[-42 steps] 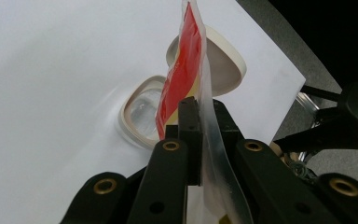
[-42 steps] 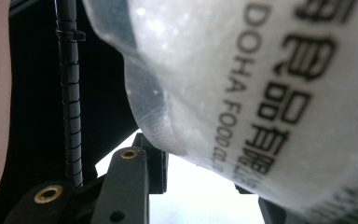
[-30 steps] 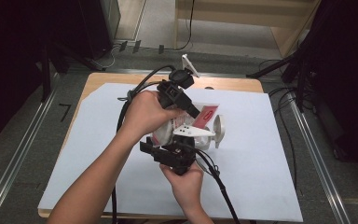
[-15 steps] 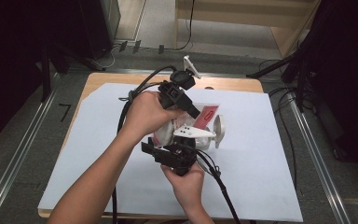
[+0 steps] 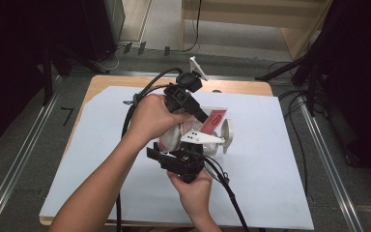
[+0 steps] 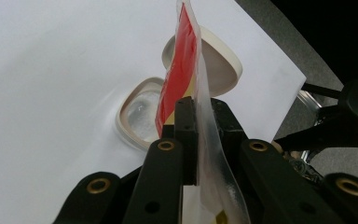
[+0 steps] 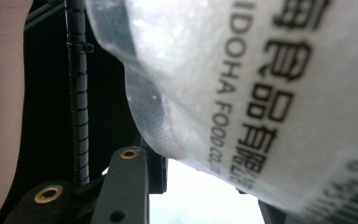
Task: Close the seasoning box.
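The left gripper (image 6: pixel 196 135) pinches the flat top edge of the bag (image 6: pixel 186 70); its jaws are pressed together on the thin clear-and-red film, which rises edge-on between them. In the high view the left gripper (image 5: pixel 196 113) points down and rightward from the left hand (image 5: pixel 150 116) onto the bag's red end (image 5: pixel 213 121).

The right gripper (image 7: pixel 191 186) holds the lower, filled part of the bag (image 7: pixel 242 84): the bulging clear plastic, printed with black characters, lies between its jaws. The left jaw stands against the bag's side; the contact of the other jaw is hidden, so whether the pads press cannot be told. In the high view the right gripper (image 5: pixel 181 162) sits below the bag, carried by the right hand (image 5: pixel 193 186).

The bag is held off the table (image 5: pixel 270 193), over the middle of the white sheet (image 5: pixel 101 159), between the two grippers.

Under the bag stands a tub (image 6: pixel 137 116), open, with its lid (image 6: pixel 223 65) just beside it. In the high view the lid (image 5: pixel 227 135) stands to the right of the bag. Cables (image 5: pixel 227 193) trail from both grippers toward the table's near edge.
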Action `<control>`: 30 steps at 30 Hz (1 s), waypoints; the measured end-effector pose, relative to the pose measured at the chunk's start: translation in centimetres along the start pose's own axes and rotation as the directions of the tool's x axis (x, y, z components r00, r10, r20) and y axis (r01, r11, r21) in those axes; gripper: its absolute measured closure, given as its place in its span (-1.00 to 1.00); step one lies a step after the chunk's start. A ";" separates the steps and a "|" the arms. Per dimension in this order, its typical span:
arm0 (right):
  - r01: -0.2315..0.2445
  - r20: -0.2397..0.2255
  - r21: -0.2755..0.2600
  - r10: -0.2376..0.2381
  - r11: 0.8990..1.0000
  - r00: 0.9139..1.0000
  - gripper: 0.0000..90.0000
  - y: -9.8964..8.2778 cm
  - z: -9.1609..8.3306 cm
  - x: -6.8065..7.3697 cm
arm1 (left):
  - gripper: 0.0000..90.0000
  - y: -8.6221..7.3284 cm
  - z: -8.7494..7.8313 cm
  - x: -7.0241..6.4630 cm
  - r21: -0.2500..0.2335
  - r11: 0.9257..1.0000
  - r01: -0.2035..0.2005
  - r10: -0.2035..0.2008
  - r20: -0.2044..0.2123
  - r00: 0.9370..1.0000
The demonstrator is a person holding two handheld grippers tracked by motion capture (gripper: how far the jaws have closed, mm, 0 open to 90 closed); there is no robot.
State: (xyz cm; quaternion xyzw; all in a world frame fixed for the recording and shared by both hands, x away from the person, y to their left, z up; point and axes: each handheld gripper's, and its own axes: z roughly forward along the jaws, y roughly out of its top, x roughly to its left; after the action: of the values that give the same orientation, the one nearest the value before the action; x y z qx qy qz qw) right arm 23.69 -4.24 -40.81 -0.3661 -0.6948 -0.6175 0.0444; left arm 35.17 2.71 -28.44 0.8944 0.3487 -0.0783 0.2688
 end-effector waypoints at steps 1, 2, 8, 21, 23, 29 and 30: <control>0.002 0.000 -0.004 -0.002 1.000 1.000 0.43 0.0 0.0 0.0 | 0.84 0.0 0.0 0.0 0.000 1.000 0.000 0.000 0.005 1.000; 0.000 0.001 -0.006 0.000 1.000 1.000 0.43 -0.1 -0.1 0.0 | 0.81 0.0 0.0 0.0 -0.002 1.000 0.001 -0.001 0.007 1.000; -0.042 -0.022 -0.023 0.041 0.999 0.999 0.43 -0.1 -0.3 -0.3 | 0.77 0.0 -0.1 -0.3 0.005 1.000 -0.001 0.001 -0.011 1.000; -0.068 -0.041 -0.021 0.067 0.997 0.997 0.43 -0.2 -0.2 -0.6 | 0.92 -0.1 -0.1 -0.9 0.035 0.999 -0.022 0.024 -0.060 0.998; -0.059 -0.035 -0.017 0.058 0.998 0.998 0.43 -0.2 -0.2 -0.5 | 0.93 0.0 -0.1 -0.8 0.041 0.999 -0.019 0.021 -0.057 0.998; -0.031 -0.032 -0.010 0.030 0.999 0.999 0.43 0.0 -0.2 -0.4 | 0.94 0.3 -0.2 -0.5 0.040 0.999 0.008 -0.006 -0.041 0.999; -0.020 -0.023 -0.005 0.020 1.000 1.000 0.43 0.1 -0.3 -0.3 | 0.94 0.3 -0.2 -0.5 0.038 0.999 0.011 -0.009 -0.040 0.999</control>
State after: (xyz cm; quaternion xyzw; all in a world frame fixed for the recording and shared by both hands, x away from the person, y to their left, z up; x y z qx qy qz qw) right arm 23.80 -4.60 -40.83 -0.3659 -0.6890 -0.6230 0.0575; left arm 35.01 2.35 -28.01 0.8992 0.3568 -0.0684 0.2440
